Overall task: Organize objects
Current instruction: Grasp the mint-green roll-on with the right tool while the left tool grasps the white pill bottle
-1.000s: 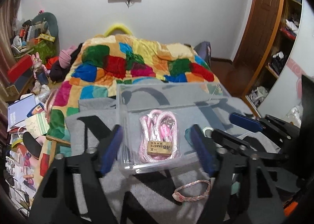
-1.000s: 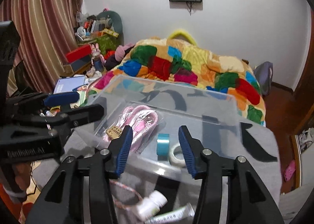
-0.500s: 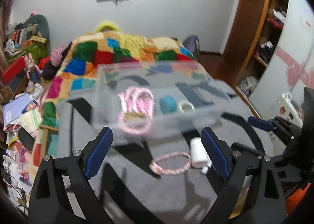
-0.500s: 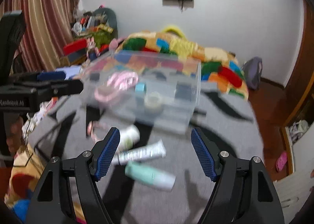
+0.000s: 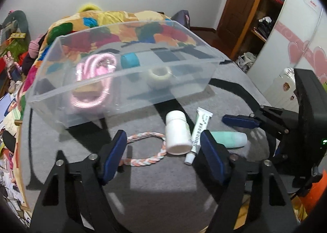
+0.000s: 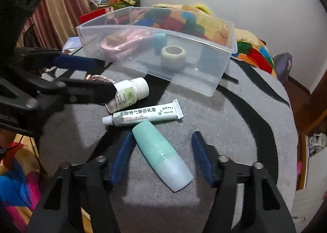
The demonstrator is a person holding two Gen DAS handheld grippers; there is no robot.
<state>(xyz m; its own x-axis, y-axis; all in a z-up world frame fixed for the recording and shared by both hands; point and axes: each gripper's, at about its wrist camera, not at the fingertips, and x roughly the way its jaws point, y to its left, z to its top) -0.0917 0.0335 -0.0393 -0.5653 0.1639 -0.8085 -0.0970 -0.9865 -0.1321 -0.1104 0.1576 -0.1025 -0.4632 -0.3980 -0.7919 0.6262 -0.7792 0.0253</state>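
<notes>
A clear plastic bin point(image 6: 222, 49) sits at the far side of a grey felt mat point(image 6: 235, 130) and already holds three items: a coiled pink cable point(image 5: 92, 81), a blue tape roll point(image 5: 129, 59) and a white tape roll point(image 6: 173, 55). Four things lie loose on the mat in front of it: a white pill bottle point(image 5: 176, 133), an ointment tube point(image 6: 143, 115), a mint-green bottle point(image 6: 163, 155) and a braided bracelet point(image 5: 145, 149). The task looks roughly half done. The right gripper point(image 6: 161, 161) is spread wide and empty, its fingers flanking the mint-green bottle, likely the next pick. The left gripper point(image 5: 163, 155), also wide open and holding nothing, hangs over the bracelet and pill bottle. A patchwork quilt point(image 5: 114, 20) fills the bed behind.
</notes>
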